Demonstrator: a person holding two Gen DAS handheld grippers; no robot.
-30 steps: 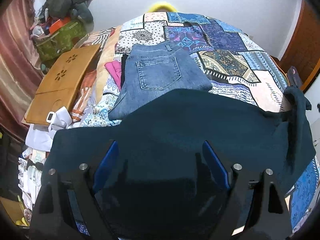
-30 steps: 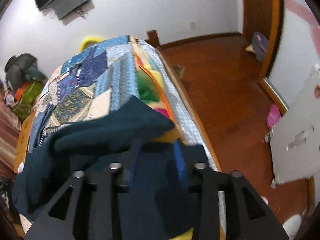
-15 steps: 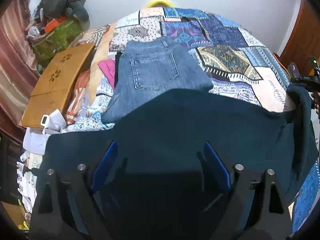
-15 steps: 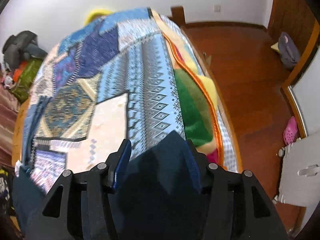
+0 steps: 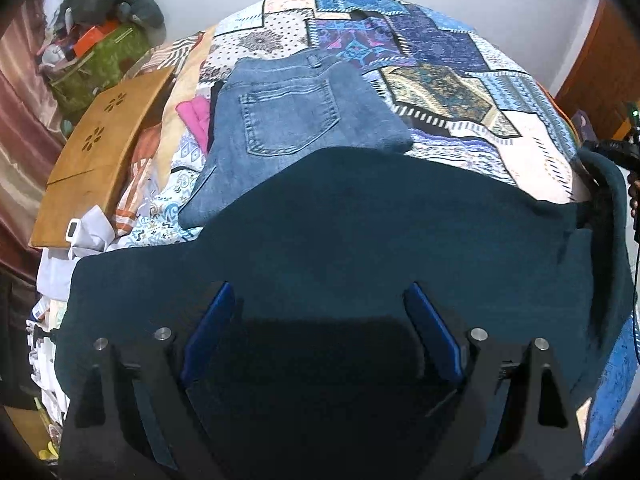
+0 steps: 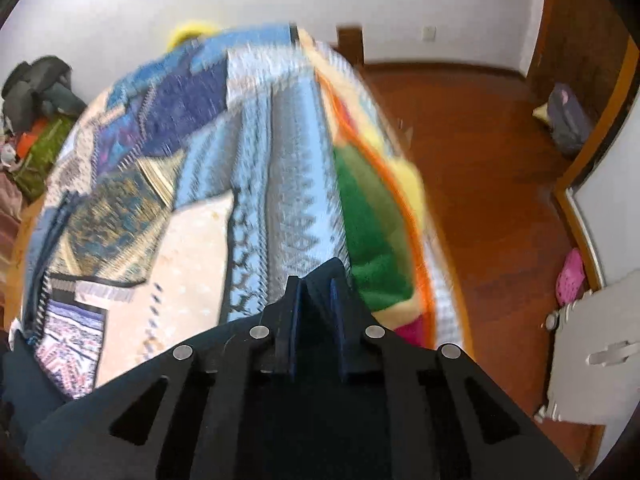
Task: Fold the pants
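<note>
Dark teal pants (image 5: 360, 220) lie spread across the near end of the patchwork bed (image 5: 440, 52). My left gripper (image 5: 318, 294) hovers over their middle, open wide, with cloth below its blue pads but none pinched. At the right edge the pants' end (image 5: 608, 208) is lifted off the bed. In the right wrist view my right gripper (image 6: 314, 284) is closing, and its pads pinch a peak of the teal cloth (image 6: 338, 266) above the bed's right side.
Folded blue jeans (image 5: 288, 120) lie just beyond the teal pants. A wooden board (image 5: 100, 152) and a green bag (image 5: 100, 64) sit to the left. Right of the bed is wooden floor (image 6: 500, 180) with a pink slipper (image 6: 572, 280) and a white panel (image 6: 592, 352).
The right gripper's jaws came together on a fold of the teal pants and it moved with the cloth along the bed's right side. The left gripper stayed wide and sank slightly.
</note>
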